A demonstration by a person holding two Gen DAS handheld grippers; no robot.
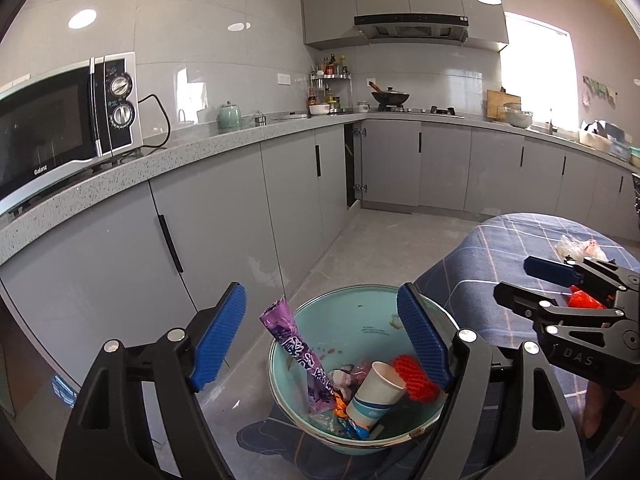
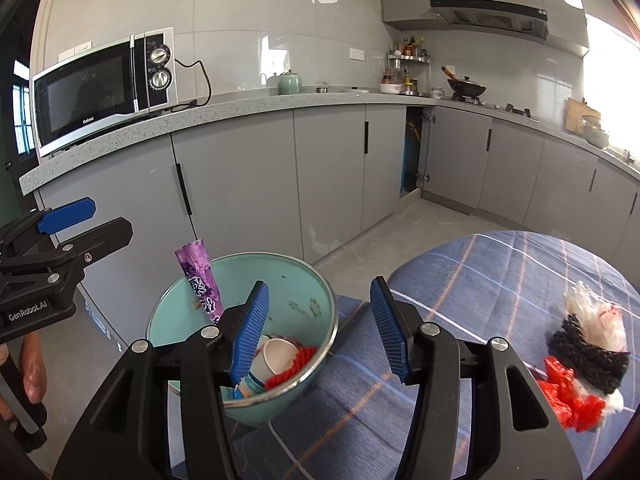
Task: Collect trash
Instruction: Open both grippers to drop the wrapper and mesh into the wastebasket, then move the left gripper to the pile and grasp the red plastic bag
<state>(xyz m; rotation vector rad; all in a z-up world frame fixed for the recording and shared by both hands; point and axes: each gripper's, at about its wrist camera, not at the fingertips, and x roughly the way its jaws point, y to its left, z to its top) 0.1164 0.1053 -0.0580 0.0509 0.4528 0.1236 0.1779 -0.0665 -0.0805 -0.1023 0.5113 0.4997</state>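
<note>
- Between the left gripper (image 1: 322, 344) fingers, spread wide and empty at lower centre of the left view, sits the teal bowl (image 1: 360, 304) of collected trash.
- Right gripper (image 2: 316, 330) fingers stand apart, holding nothing, straddling the bowl's right rim.
- Remaining trash pile (image 2: 588, 364), red plastic, black knit and clear wrap, lies lower right on the checked cloth (image 2: 480, 280), nearer the right hand.
- Open cloth lies between; its edge curves behind.
</note>
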